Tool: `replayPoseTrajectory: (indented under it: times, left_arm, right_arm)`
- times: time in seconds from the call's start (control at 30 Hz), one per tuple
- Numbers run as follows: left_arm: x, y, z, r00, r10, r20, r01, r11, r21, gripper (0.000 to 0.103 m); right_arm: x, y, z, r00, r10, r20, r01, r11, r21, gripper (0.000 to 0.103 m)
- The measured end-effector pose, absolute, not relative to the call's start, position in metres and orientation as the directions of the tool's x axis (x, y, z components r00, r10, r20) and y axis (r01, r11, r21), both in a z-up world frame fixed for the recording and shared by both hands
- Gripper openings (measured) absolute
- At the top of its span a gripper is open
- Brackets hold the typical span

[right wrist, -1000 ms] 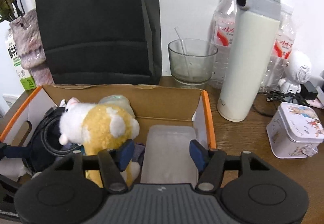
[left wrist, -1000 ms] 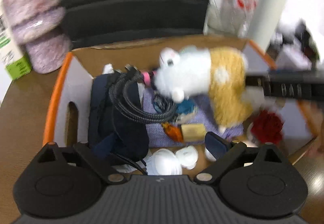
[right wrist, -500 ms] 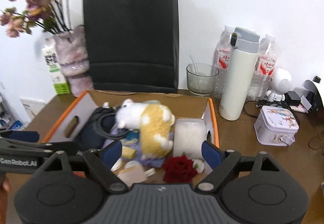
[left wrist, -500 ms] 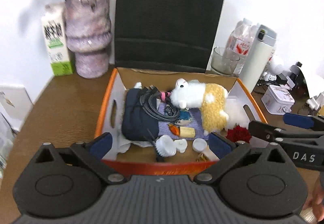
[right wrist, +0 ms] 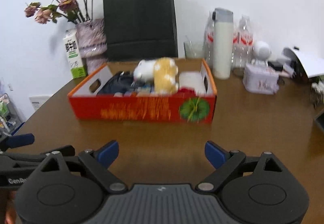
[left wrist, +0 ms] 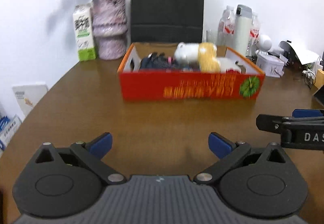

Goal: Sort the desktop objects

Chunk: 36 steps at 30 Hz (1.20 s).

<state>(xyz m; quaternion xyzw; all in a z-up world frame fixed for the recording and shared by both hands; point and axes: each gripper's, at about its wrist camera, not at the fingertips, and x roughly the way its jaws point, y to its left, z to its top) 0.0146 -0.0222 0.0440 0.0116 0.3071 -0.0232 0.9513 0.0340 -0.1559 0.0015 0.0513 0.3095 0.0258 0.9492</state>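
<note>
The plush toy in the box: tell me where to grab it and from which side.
Grip the plush toy across its yellow midsection, coming from above. It lies on its side atop the pile in the red box, white head toward the vase, so the body stands clear of the walls and looks soft enough to pinch.

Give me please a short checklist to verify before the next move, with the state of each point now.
1. Left tongs empty, jaws apart: ok.
2. Right tongs empty, jaws opening, nothing between them: ok.
3. White and yellow plush toy lies inside the red cardboard box: ok.
4. Bare brown wooden table between both tongs and the box: ok.
5. All small things in the box recognisable: cannot tell, the pictures are blurred.
</note>
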Motion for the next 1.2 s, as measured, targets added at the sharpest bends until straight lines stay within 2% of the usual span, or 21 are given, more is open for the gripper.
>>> replayPoseTrajectory:
  times: [0.27, 0.5, 0.57, 0.77, 0.87, 0.97, 1.1, 1.2]
  left_arm:
    - [-0.077, 0.010, 0.030, 0.837, -0.029, -0.547, 0.017, 0.999, -0.027, 0.103]
    - [-0.137, 0.020, 0.023, 0.863, -0.061, -0.502, 0.062, 0.998, -0.014, 0.103]
    - [-0.137, 0.017, 0.024, 0.861, -0.089, -0.500, 0.096, 0.995, -0.012, 0.103]
    - [-0.106, 0.002, 0.012, 0.832, -0.013, -0.554, 0.057, 0.996, 0.063, 0.103]
    - [-0.094, -0.001, 0.006, 0.825, -0.006, -0.565, 0.069, 0.994, 0.090, 0.103]
    - [-0.083, -0.002, 0.005, 0.814, -0.022, -0.581, 0.072, 0.995, 0.064, 0.103]
    - [-0.063, -0.006, 0.002, 0.792, -0.019, -0.611, 0.070, 0.996, 0.059, 0.103]
    - [-0.047, 0.000, 0.002, 0.770, -0.037, -0.637, 0.045, 0.999, -0.004, 0.103]
  right_arm:
    - [-0.053, -0.143, -0.019, 0.803, 0.135, -0.581, -0.067, 0.988, 0.138, 0.092]
    - [-0.120, -0.136, -0.033, 0.803, 0.098, -0.588, -0.062, 0.995, 0.081, 0.094]
    - [-0.130, -0.133, -0.036, 0.808, 0.102, -0.581, -0.071, 0.995, 0.076, 0.095]
    - [-0.112, -0.122, -0.050, 0.803, 0.099, -0.588, -0.083, 0.995, 0.054, 0.100]
    - [-0.095, -0.118, -0.053, 0.775, 0.091, -0.626, -0.082, 0.996, 0.044, 0.103]
    - [-0.079, -0.114, -0.051, 0.754, 0.075, -0.653, -0.090, 0.996, 0.011, 0.103]
    - [-0.057, -0.115, -0.053, 0.764, 0.037, -0.644, -0.042, 0.999, 0.007, 0.103]
    - [-0.037, -0.119, -0.054, 0.764, 0.016, -0.644, -0.009, 1.000, 0.015, 0.103]
